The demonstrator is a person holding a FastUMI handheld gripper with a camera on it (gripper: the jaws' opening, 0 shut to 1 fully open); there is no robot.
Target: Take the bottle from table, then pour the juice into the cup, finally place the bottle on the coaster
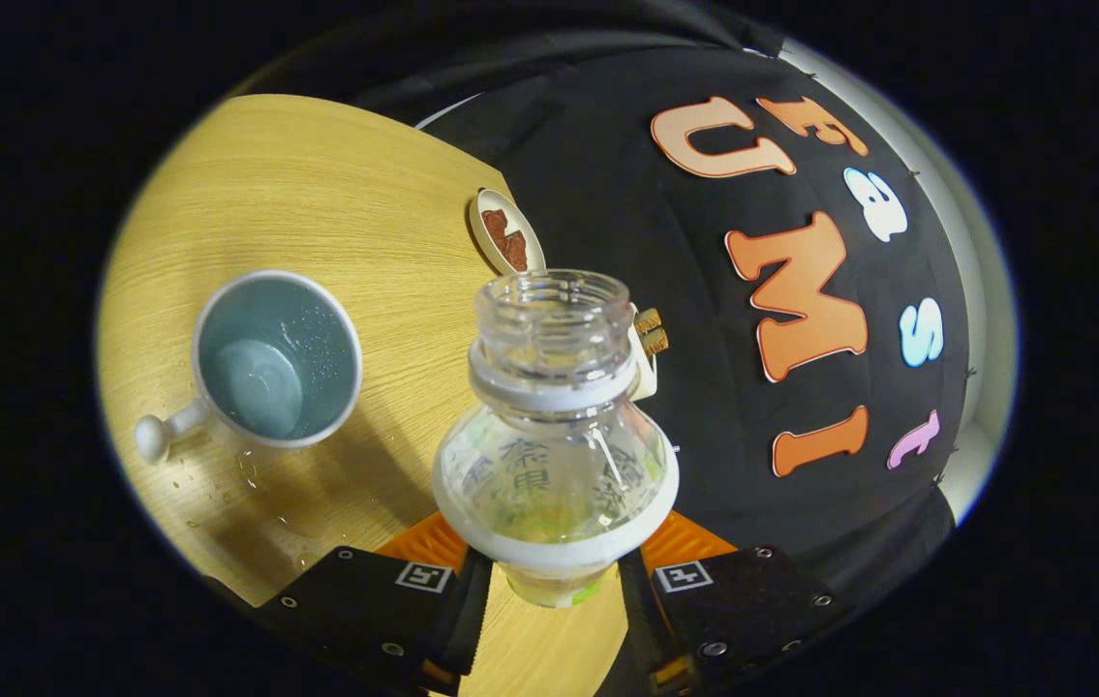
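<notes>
My gripper (552,581) is shut on a clear plastic bottle (554,455), both fingers pressing on its lower body. The bottle has no cap and its open mouth points away from me, tilted above the wooden table (336,213). A white cup (276,358) with a knob handle stands on the table to the left of the bottle, with liquid in its blue inside. Beyond the bottle's mouth lies a pale oval coaster (507,230) with a brown pattern, near the table's far edge.
Drops and a small puddle of liquid (249,474) lie on the table in front of the cup. A small white object with brown pieces (648,339) sits right behind the bottle's neck. The booth's black cloth wall rises past the table's edge.
</notes>
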